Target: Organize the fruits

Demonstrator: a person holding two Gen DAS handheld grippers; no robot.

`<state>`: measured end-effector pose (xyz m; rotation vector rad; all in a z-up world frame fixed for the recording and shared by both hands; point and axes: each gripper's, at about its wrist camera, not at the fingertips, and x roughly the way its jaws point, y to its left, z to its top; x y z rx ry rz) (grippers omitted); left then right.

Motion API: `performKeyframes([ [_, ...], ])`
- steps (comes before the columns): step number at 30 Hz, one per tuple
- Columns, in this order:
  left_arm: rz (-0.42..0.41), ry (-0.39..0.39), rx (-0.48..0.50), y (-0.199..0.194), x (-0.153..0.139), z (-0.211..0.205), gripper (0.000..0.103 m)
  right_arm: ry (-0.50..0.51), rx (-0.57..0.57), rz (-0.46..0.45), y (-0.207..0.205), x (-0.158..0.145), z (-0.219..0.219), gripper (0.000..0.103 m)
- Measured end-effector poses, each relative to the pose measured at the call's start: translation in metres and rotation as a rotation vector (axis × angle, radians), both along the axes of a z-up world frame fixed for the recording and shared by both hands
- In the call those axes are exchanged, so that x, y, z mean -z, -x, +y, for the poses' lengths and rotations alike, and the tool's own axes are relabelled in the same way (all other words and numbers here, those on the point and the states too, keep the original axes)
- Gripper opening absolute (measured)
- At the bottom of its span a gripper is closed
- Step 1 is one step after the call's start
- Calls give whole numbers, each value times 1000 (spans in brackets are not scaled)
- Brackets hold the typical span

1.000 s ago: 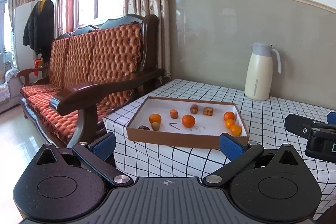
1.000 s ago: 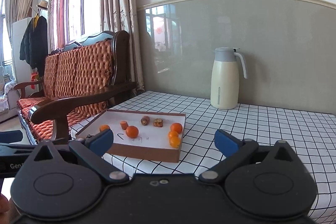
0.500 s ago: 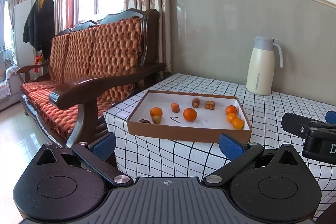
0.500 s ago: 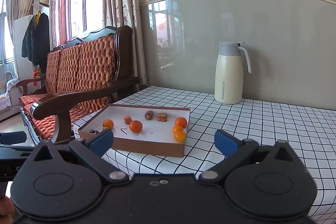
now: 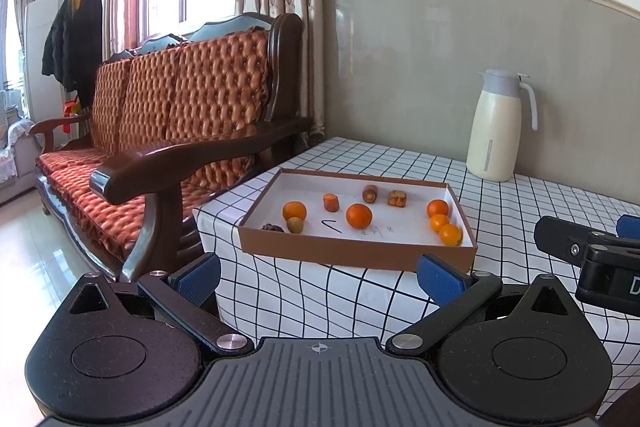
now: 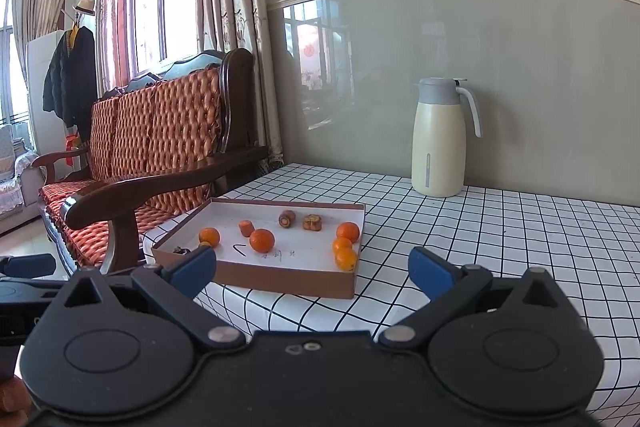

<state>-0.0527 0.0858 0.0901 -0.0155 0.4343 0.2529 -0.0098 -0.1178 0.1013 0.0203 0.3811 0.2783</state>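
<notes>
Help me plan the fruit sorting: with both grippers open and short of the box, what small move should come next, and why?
Probably ease the right gripper forward toward the shallow box. Its open jaws stand empty short of the near wall, and the three oranges clustered by the box's right wall lie nearest. The left gripper is also open and empty.

The surface (image 5: 500, 195) wears a white cloth with a black grid. On it the box (image 5: 352, 253) is brown outside and white inside, with dark scribbles on its floor. In the box, the oranges (image 5: 359, 215) are bright orange; the three against its right wall (image 5: 439, 222) share that colour. At its left end lies a dull yellow-green fruit (image 5: 295, 225) beside a dark brown lump (image 5: 273, 227). Behind the box stands a cream jug (image 6: 438, 143) with a grey lid. Left of the box, the sofa (image 5: 176, 99) has rust-orange quilted cushions in a dark wood frame. Both grippers are black, with blue fingers (image 5: 198, 277) (image 6: 430, 271).
</notes>
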Motion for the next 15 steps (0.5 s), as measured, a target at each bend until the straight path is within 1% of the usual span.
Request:
performKeyframes([
  [7, 1, 5, -2, -1, 1, 0, 103, 1, -2, -1, 1, 1, 1, 97],
  [12, -21, 49, 17, 0, 1, 1, 103, -2, -7, -2, 1, 2, 1, 97],
  [15, -27, 32, 19, 0, 2, -2, 103, -5, -6, 1, 0, 3, 1, 97],
])
